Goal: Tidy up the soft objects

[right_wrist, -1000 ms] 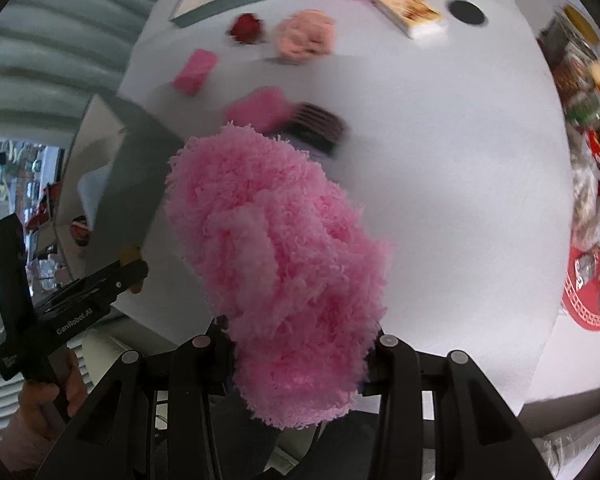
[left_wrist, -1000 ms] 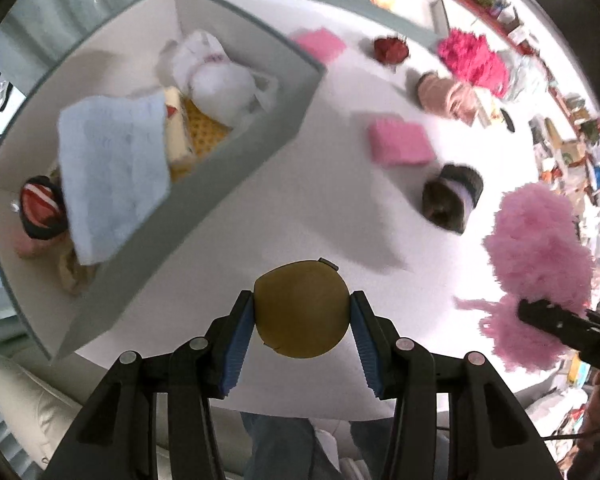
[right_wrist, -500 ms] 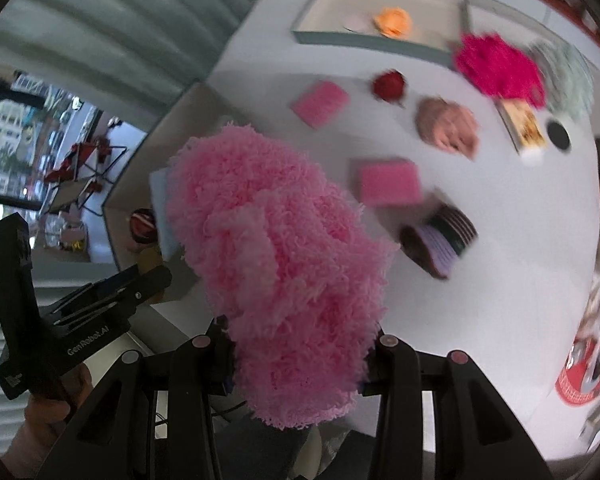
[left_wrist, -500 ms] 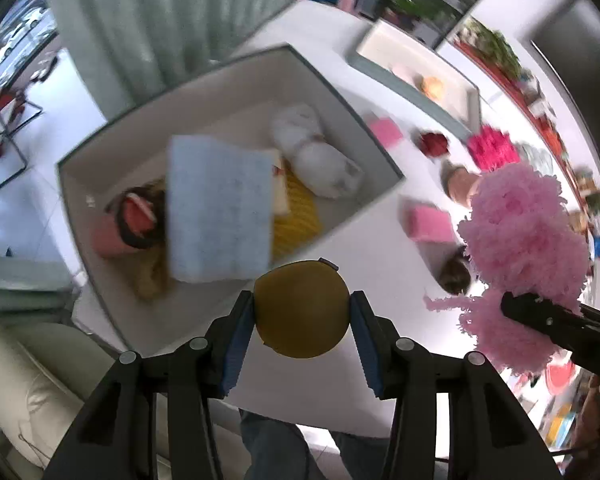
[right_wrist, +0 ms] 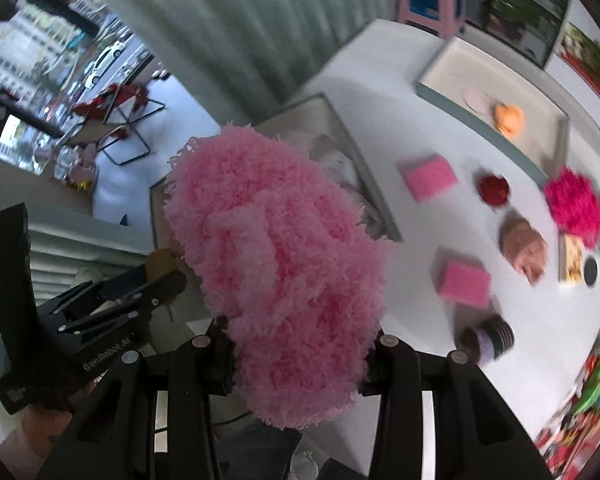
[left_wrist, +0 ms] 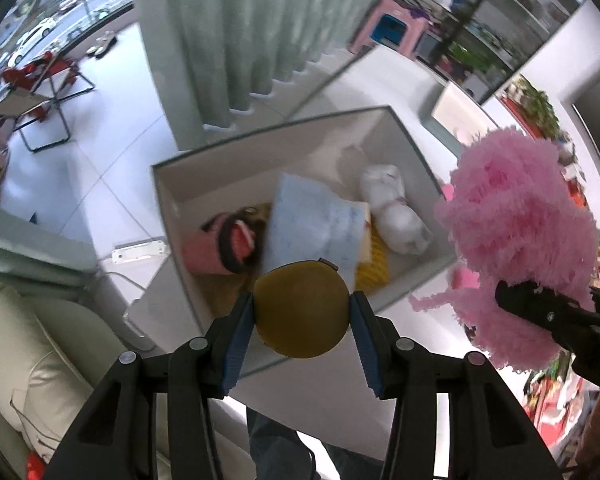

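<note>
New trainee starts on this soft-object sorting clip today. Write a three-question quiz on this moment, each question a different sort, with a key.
1. Multiple choice: what does the left gripper hold? A) a pink sponge B) a round olive-brown ball C) a white plush
2. True or false: the right gripper is closed on the fluffy pink item.
3. Fill in: the white plush toy lies inside the grey ____.

Key
1. B: the blue pads press on it from both sides.
2. True: the fluff bulges out between the fingers.
3. Box: it lies there beside a pale blue cloth.
</note>
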A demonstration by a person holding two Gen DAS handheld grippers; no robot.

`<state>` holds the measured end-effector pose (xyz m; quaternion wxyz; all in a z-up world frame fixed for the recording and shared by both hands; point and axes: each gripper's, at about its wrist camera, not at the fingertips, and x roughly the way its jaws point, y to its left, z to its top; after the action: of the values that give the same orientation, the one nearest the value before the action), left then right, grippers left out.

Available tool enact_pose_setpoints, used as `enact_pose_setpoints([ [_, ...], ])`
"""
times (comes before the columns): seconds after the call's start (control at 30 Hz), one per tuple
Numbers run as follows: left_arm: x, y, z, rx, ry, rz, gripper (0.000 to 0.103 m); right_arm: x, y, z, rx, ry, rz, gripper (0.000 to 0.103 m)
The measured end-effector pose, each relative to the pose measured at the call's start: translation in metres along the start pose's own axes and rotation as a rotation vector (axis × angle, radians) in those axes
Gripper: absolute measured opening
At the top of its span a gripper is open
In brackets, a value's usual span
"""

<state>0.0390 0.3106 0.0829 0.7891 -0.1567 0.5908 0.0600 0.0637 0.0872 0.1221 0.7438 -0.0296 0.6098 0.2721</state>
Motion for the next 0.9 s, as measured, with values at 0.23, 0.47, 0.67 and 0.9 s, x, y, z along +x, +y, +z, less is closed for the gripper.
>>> enact_pose_setpoints([
  [0.23,-0.004,0.021,0.008,-0.034,-0.027,0.02,0.049,0.008,0.031,0.026,-0.073,0.001,0.008,0.044],
  [0.47,-0.005,0.035,0.012,-0.069,-0.034,0.031,0.049,0.013,0.043,0.039,-0.117,0.004,0.004,0.044],
  [0.67,-0.003,0.039,0.017,-0.077,-0.034,0.036,0.049,0.016,0.044,0.043,-0.121,0.011,-0.003,0.045],
  [0.9,0.003,0.036,0.022,-0.068,-0.023,0.034,0.049,0.016,0.043,0.043,-0.117,0.015,-0.011,0.045],
])
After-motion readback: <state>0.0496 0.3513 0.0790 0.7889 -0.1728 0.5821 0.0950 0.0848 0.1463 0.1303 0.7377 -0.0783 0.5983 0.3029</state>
